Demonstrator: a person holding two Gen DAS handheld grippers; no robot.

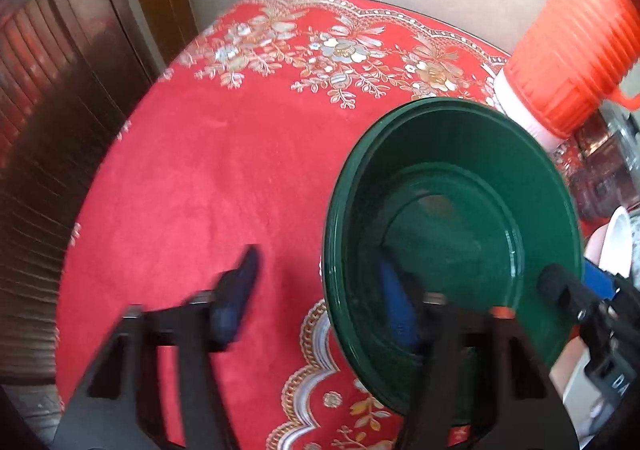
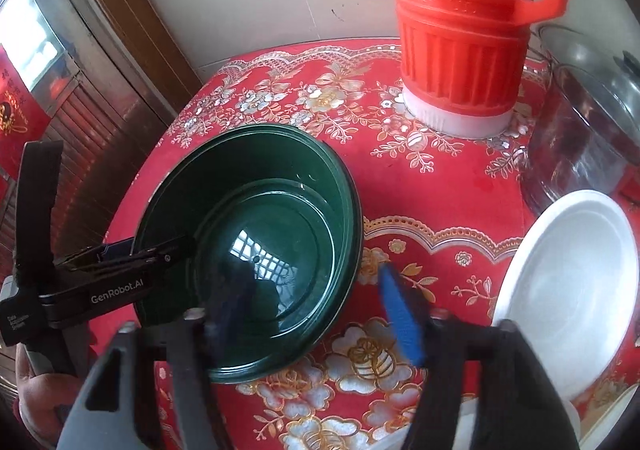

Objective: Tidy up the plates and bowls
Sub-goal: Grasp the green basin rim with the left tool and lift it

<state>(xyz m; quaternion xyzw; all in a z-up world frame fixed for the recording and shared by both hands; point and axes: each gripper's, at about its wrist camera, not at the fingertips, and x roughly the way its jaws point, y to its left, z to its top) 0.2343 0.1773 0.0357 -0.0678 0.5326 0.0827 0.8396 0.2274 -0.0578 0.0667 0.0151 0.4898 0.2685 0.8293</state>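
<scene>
Two nested green bowls [image 2: 248, 234] sit empty, each gripper's jaws apart astride their rim, while only the right wrist view shows the white bowl [image 2: 568, 290].

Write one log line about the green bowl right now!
scene: green bowl on red tablecloth | left gripper: open, straddling bowl rim | right gripper: open, straddling rim too | white bowl: not held

Orange ribbed thermos [image 2: 460, 30], lidded steel pot [image 2: 588, 122], red floral tablecloth [image 1: 208, 178]
</scene>
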